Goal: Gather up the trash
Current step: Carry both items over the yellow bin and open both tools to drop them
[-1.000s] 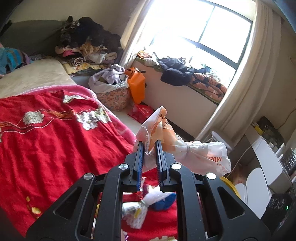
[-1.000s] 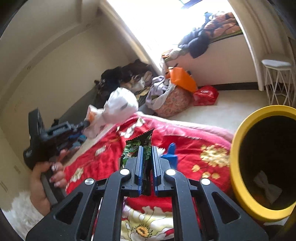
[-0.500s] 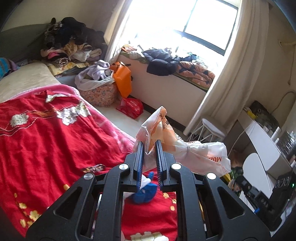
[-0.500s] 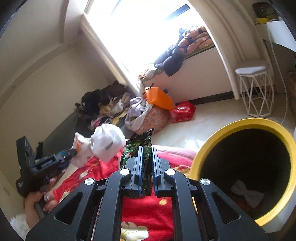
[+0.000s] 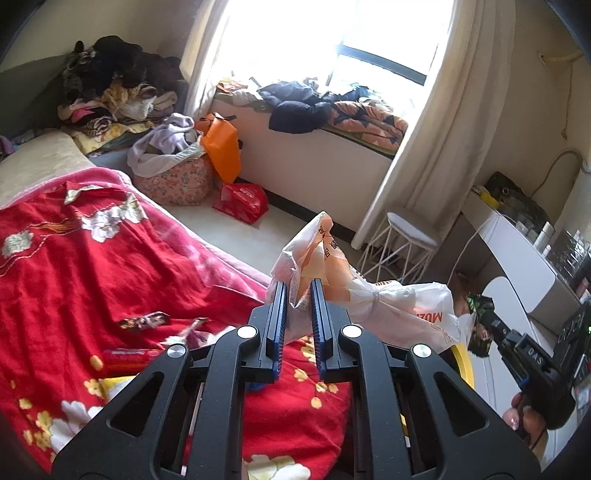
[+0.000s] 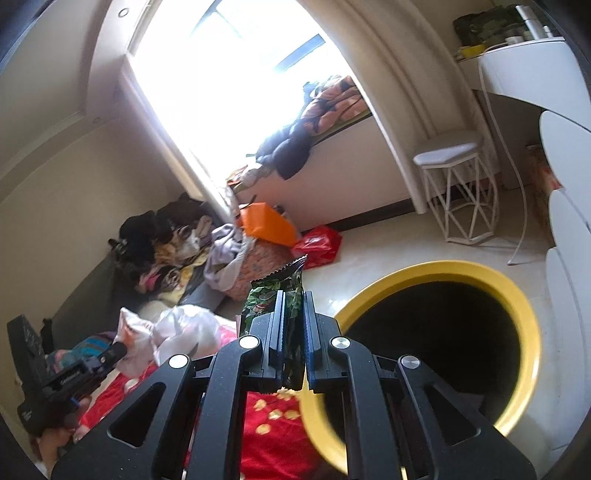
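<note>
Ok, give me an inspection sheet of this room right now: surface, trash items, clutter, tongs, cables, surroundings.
Surface: red floral blanket on the bed, wrappers lying on it.
Job's things: white plastic bag, green snack packet, yellow-rimmed bin beside the bed.
Clutter: clothes pile, laundry basket, orange bag, red bag.
Tongs: left tongs shut on the plastic bag; right tongs shut on the snack packet.
Cables: white cord trailing from the desk to the floor.
Surroundings: bright window, curtain, white stool.

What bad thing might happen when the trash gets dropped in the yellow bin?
The green snack wrapper, pinched in the right gripper, is not yet over the yellow-rimmed bin; it may land on the red blanket. The floppy white plastic bag in the left gripper might catch the rim.
</note>
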A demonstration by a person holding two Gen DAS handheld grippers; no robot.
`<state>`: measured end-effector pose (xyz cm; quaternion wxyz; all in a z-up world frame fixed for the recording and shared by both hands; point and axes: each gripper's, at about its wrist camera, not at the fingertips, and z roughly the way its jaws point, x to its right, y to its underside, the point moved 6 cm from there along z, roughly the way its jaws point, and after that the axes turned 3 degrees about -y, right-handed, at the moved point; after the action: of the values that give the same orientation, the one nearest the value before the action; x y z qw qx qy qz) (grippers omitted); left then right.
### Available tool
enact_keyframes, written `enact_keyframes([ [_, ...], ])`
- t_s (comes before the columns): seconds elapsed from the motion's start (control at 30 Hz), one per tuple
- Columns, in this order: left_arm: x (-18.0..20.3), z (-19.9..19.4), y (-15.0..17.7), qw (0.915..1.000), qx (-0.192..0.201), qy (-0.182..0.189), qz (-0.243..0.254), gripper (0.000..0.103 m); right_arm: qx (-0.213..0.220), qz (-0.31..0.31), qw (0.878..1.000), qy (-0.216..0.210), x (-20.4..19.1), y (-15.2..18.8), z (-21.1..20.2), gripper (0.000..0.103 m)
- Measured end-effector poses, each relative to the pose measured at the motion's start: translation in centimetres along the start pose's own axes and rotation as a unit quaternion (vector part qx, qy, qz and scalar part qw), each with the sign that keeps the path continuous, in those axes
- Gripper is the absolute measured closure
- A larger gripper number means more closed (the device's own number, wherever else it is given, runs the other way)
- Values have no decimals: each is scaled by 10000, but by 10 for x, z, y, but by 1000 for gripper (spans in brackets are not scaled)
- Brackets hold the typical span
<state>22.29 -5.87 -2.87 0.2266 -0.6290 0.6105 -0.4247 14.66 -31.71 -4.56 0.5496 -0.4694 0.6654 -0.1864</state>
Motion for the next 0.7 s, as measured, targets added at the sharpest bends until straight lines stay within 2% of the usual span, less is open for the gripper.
enact_keyframes([
  [0.23,20,8,10,9998,-94,63,140,94,82,80,9994,327,22,-8,-2,94],
  [0.7,68,28,41,9965,-311,130,768,94,37,111,9950,990,60,-8,-1,94],
])
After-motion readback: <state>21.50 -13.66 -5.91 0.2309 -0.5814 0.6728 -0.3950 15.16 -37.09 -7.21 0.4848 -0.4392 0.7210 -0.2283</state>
